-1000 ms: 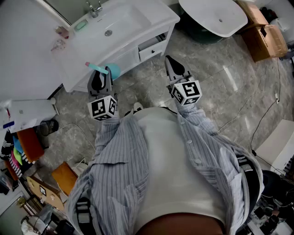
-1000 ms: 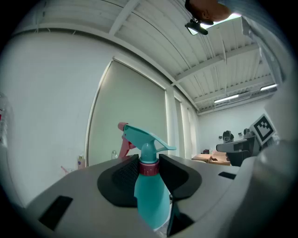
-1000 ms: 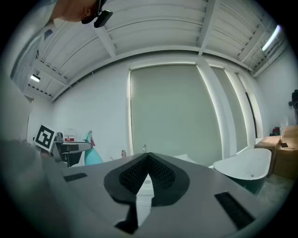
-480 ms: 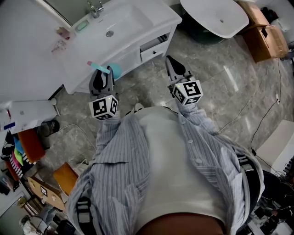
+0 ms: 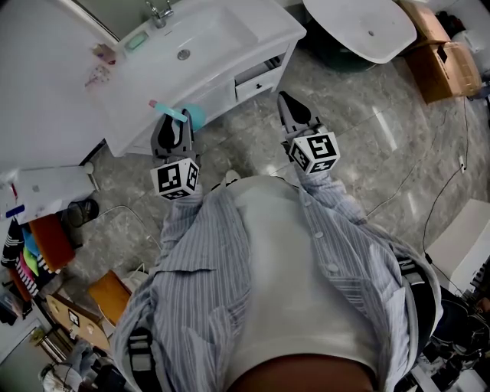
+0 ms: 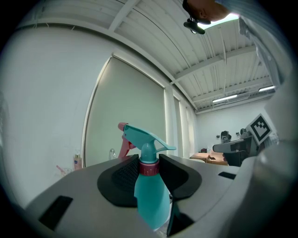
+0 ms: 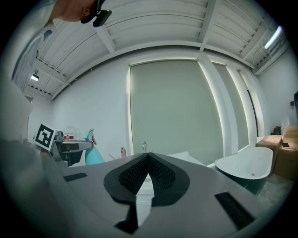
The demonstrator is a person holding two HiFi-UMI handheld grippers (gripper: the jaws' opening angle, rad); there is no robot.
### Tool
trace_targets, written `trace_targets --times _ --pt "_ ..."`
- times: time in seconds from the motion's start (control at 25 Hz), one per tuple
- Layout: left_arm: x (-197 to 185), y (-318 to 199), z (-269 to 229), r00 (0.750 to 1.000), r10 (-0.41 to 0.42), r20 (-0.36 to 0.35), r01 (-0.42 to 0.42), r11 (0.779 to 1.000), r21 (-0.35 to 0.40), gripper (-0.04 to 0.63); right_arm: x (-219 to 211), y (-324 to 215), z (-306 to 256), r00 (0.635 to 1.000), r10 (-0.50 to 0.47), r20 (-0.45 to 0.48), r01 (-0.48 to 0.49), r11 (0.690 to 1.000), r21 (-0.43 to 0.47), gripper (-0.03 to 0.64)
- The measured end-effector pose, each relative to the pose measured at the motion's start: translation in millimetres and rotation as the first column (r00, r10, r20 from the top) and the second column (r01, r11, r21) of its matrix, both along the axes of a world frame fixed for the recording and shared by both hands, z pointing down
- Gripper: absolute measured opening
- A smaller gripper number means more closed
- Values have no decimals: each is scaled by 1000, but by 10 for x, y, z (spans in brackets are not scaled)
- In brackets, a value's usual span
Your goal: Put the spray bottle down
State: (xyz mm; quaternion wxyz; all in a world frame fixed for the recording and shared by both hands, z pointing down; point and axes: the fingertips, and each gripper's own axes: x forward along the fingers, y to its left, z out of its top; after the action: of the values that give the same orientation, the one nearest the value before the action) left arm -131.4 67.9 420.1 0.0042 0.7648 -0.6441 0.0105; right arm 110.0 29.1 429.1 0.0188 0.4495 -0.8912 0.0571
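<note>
Far left in the head view: one white desk (image 5: 264, 23) with one basin (image 5: 184, 46) and one tap (image 5: 157, 11). A few small items sit along its back edge, too small to name.

Left tongs (image 6: 148, 168): clamped on the one spray bottle (image 6: 151, 204). The pads grip the neck at the red collar, so the jaws stand fairly wide around it. The bottle is upright with its long axis vertical. The teal head and pink trigger are above the pads and the teal body hangs below them.

Key relation: the desk lies straight ahead of the left tongs. In the head view the bottle's body shows right at the desk's front edge, against the cabinet face. I can't tell whether the base clears the desk top. My read is that the bottle has to go forward over the edge, then down, staying upright. The left hand is the near one and already carries it.

Right tongs (image 7: 148, 157): jaws pressed together, nothing between them. They sit well apart to the right of the bottle, in front of the part-open drawer (image 5: 253, 76), with no part in this move.

Further right: one white bathtub (image 5: 367, 27), then cardboard boxes (image 5: 440, 61) at the edge.

Counts: one bottle, two tongs, one desk.
</note>
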Motion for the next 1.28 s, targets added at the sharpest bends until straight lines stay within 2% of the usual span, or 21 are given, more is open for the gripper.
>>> trace_targets --times 0.56,1.08,1.28 --pt "-310 -307 -6 999 40 -4 -39 999 11 133 -346 -250 -13 1000 16 -21 -16 1000 7 15" --pt "-741 -731 26 992 123 -2 -123 992 11 133 -803 -525 61 995 95 -14 -95 996 -4 15" --pt "-767 -880 55 990 139 -14 -139 990 0 133 -803 -678 55 993 112 -28 -113 993 -19 15"
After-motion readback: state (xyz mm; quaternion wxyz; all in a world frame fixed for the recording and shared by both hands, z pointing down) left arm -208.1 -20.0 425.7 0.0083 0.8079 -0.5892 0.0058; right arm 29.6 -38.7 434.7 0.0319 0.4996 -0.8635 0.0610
